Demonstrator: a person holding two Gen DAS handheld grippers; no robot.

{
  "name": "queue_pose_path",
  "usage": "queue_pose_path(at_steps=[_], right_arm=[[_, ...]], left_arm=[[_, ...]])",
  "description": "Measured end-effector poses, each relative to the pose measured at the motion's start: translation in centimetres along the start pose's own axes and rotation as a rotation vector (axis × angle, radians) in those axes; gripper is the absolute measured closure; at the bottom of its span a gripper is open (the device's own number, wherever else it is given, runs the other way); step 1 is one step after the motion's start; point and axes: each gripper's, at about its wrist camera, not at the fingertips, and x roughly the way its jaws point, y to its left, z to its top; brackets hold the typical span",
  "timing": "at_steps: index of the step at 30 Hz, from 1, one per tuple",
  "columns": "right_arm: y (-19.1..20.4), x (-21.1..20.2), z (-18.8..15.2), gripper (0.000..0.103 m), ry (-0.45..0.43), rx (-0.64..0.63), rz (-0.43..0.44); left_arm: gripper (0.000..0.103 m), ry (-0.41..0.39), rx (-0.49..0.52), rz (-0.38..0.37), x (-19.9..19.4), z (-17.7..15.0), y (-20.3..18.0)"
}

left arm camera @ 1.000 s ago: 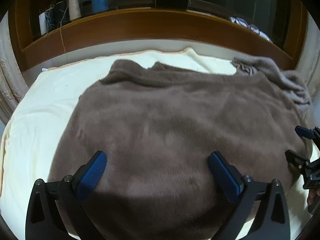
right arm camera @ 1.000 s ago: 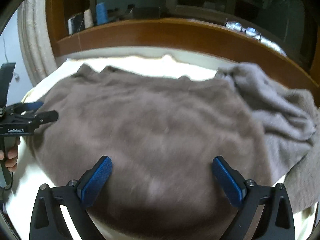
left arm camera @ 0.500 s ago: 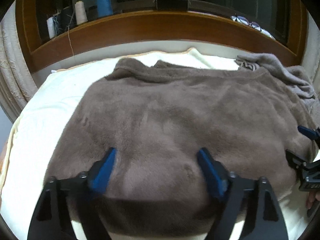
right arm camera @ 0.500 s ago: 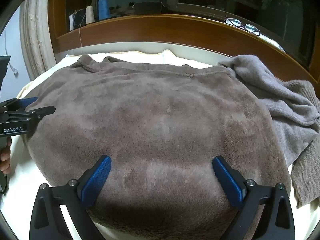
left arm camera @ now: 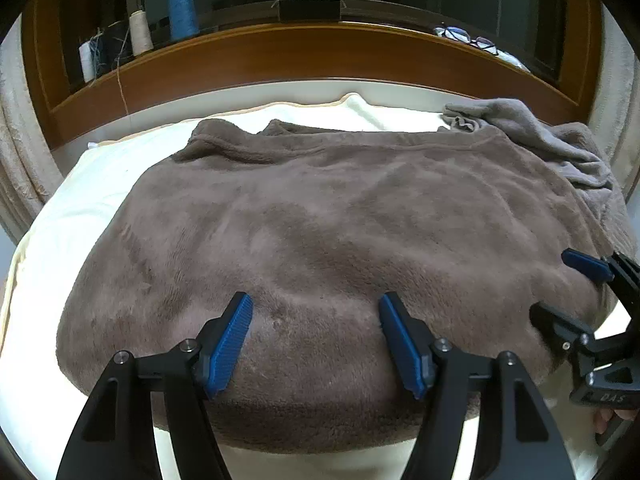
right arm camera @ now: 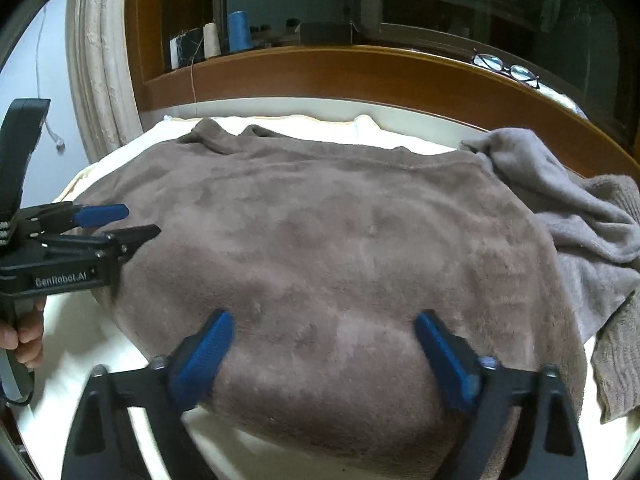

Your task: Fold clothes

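Step in hand: pinching the near hem of the fleece (left arm camera: 340, 232) to start a fold. Left tool (left arm camera: 316, 340) and right tool (right arm camera: 324, 360) have both just been closing — fleece between the jaws, pads not yet clamped, so still released. Fleece: brown, plush, thick, lying flat on the cream bed (left arm camera: 80, 200); grey knit (right arm camera: 580, 220) bunched just beyond its right edge. Next, probably: finish the pinch, then lift together.

White lettering "GenRobot.AI" shows on the black body of the left gripper (right arm camera: 138, 222), at the left edge of the right wrist view. In the left wrist view, lower right, the right gripper (left arm camera: 560, 284) carries pale letters on its body, too small to read.
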Motion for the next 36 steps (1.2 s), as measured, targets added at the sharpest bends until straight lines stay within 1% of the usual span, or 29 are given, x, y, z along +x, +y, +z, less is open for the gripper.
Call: queue_pose_path(at_steps=[2, 4, 5, 6, 7, 11, 15, 19, 21, 24, 28, 31, 36], right_arm=[[-0.2, -0.1, -0.1, 0.026, -0.006, 0.005, 0.008], [-0.5, -0.3, -0.1, 0.026, -0.012, 0.014, 0.019], [-0.6, -0.4, -0.1, 0.029, -0.017, 0.015, 0.021], [-0.5, -0.6, -0.1, 0.038, -0.021, 0.013, 0.021], [-0.5, -0.8, 0.0, 0.041, -0.027, 0.010, 0.022], [-0.4, -1.3, 0.2, 0.048, -0.050, 0.002, 0.028], [-0.9, -1.5, 0.4, 0.048, -0.068, 0.032, 0.029], [-1.4, -1.3, 0.4, 0.045, -0.067, 0.050, 0.003], [-1.5, -0.8, 0.3, 0.041, -0.049, 0.049, -0.008], [-1.4, 0.2, 0.0, 0.041, -0.016, 0.042, -0.023], [-1.1, 0.7, -0.2, 0.041, 0.007, 0.026, -0.040], [-1.2, 1.1, -0.2, 0.040, 0.024, 0.028, -0.038], [-1.8, 0.7, -0.4, 0.036, 0.009, 0.054, -0.009]], left_arm=[[0.033, -0.002, 0.000, 0.015, 0.1, -0.1, -0.2], [0.033, -0.005, -0.002, 0.028, 0.1, -0.1, -0.4], [0.033, -0.007, -0.004, 0.033, 0.1, -0.2, -0.4], [0.033, -0.007, -0.006, 0.036, 0.1, -0.2, -0.4], [0.033, -0.008, -0.008, 0.036, 0.1, -0.1, -0.4], [0.032, -0.019, -0.033, 0.026, -0.6, -0.3, -0.1], [0.032, -0.042, -0.027, 0.013, -1.5, -0.3, 0.0], [0.032, -0.045, -0.015, 0.016, -1.3, 0.0, 0.5], [0.032, -0.031, -0.033, 0.015, -0.8, 0.2, 1.2], [0.033, -0.005, -0.053, -0.013, 0.1, -0.1, 2.0], [0.033, -0.015, -0.006, 0.000, 0.5, -0.9, 1.6], [0.033, -0.013, -0.003, -0.004, 0.7, -1.0, 1.6], [0.031, 0.003, -0.029, -0.041, 0.2, -0.5, 2.3]])
